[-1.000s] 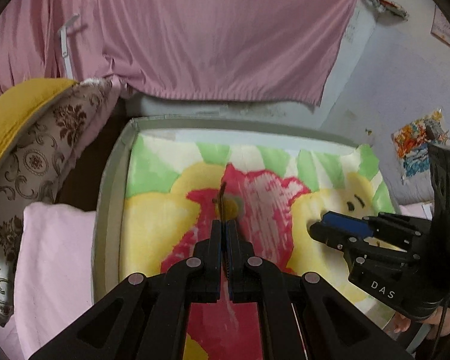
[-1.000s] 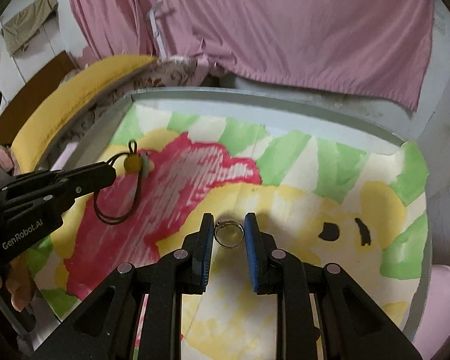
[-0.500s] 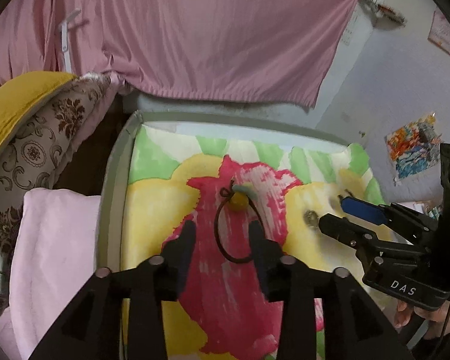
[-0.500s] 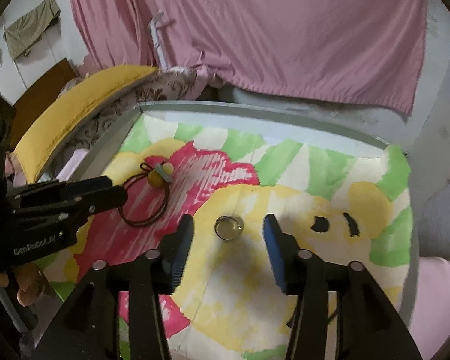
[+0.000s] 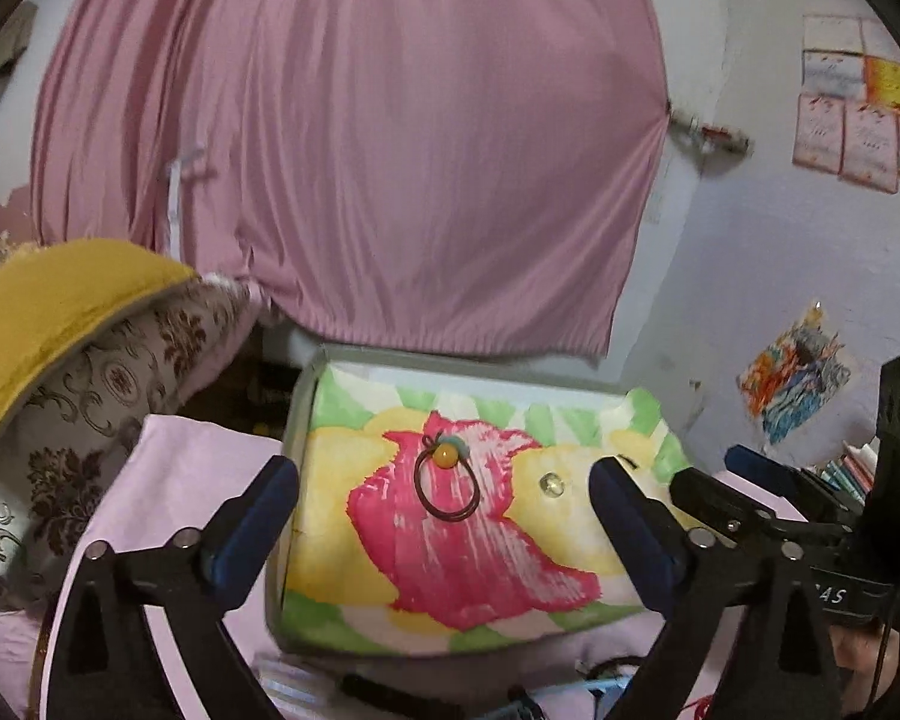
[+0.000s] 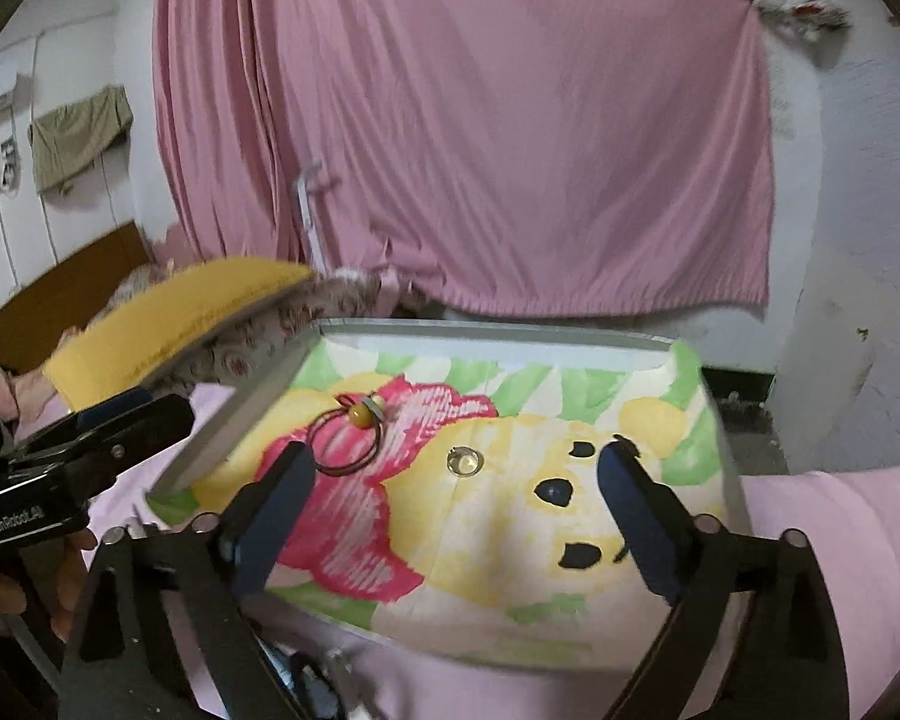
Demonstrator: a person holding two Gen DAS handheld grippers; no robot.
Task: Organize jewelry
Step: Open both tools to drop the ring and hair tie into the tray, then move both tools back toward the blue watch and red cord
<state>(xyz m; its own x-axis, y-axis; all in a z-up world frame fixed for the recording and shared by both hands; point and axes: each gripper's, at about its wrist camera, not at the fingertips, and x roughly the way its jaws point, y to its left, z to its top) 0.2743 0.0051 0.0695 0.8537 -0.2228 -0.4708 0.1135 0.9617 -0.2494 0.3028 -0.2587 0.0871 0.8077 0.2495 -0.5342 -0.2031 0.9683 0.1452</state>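
A brown hair tie with a yellow bead [image 5: 447,483] [image 6: 347,441] lies on the pink flower of a painted cloth inside a grey tray [image 5: 297,420] [image 6: 252,408]. A small silver ring [image 5: 551,483] [image 6: 464,459] lies to its right on the yellow patch. My left gripper [image 5: 444,510] is wide open and empty, pulled back over the tray's near side. My right gripper [image 6: 453,498] is also wide open and empty, back from the ring. Each gripper shows at the edge of the other's view.
A yellow cushion [image 5: 48,312] on a patterned pillow [image 5: 120,372] lies left of the tray. Pink bedding [image 6: 840,540] surrounds the tray. A pink curtain [image 5: 360,150] hangs behind. Small dark items [image 5: 390,696] lie at the tray's near edge.
Both grippers opened, letting go of the hair tie and the ring, then opened wide and drew back and up from the tray. The hair tie and ring stay on the cloth.
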